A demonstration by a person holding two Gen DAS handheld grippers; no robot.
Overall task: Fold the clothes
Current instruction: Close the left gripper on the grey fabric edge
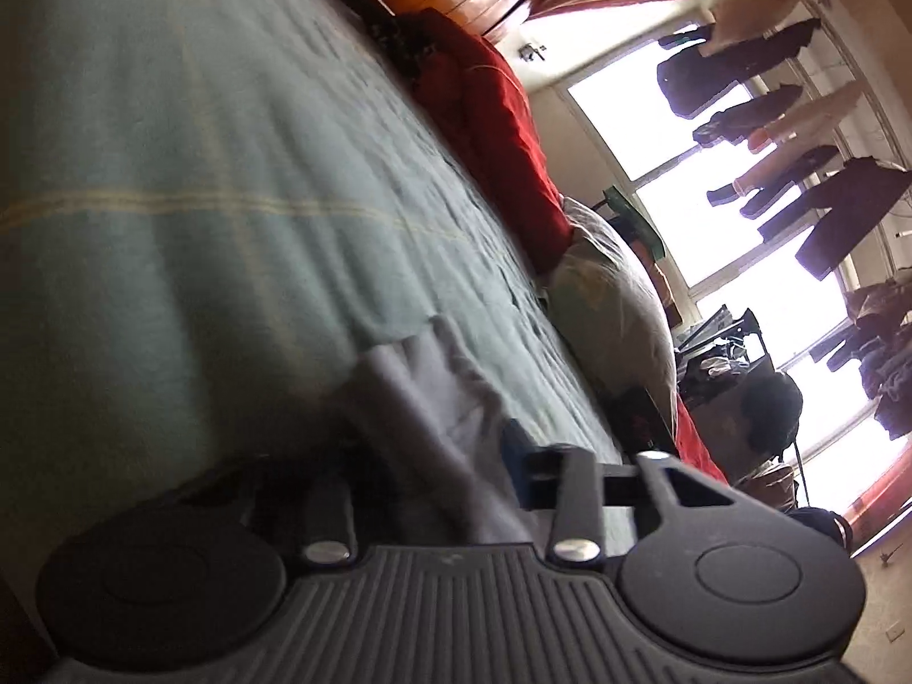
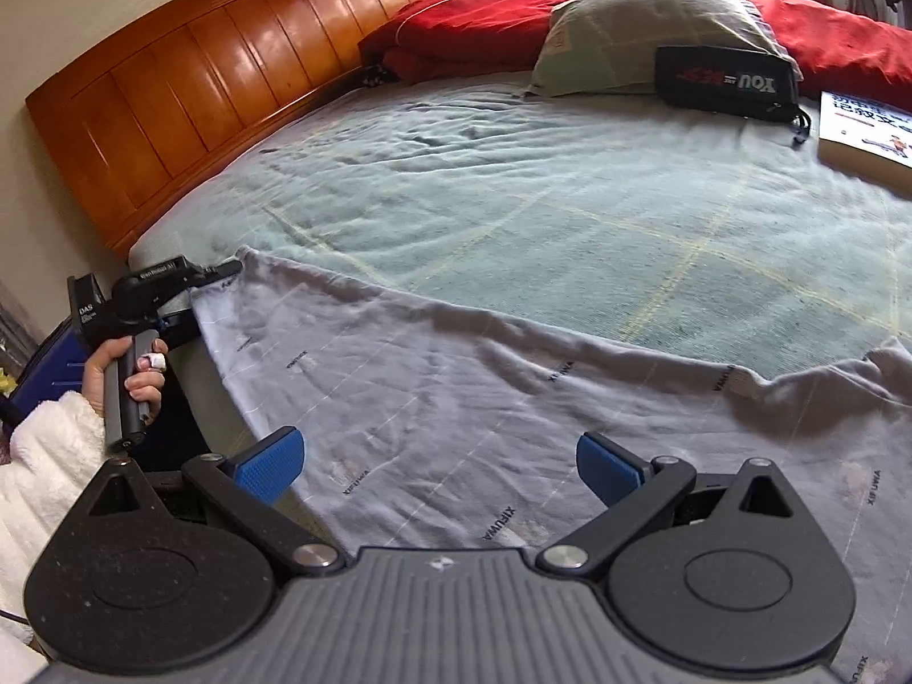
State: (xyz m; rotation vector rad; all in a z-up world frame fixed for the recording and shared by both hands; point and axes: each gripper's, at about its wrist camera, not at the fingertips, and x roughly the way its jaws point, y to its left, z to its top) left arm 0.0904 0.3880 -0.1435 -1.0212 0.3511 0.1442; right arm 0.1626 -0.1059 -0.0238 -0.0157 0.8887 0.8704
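Observation:
A light grey garment (image 2: 456, 387) printed with small dark lettering lies spread over the near part of the bed. In the right wrist view my left gripper (image 2: 225, 272) pinches its far left corner at the bed's edge, with a hand (image 2: 108, 370) on the grip. The left wrist view shows a fold of the same grey cloth (image 1: 422, 393) running between the left gripper (image 1: 433, 444) fingers; one blue pad (image 1: 513, 450) shows, the other is hidden. My right gripper (image 2: 442, 467) hovers over the garment's near edge, open, its blue pads wide apart with only flat cloth below.
A pale green sheet (image 2: 513, 199) covers the bed, with a wooden headboard (image 2: 199, 85) at the left. At the far side lie red blankets (image 2: 473, 28), a pillow (image 2: 644, 23), a black pouch (image 2: 724, 80) and a book (image 2: 866, 137). Clothes hang by a window (image 1: 798, 171).

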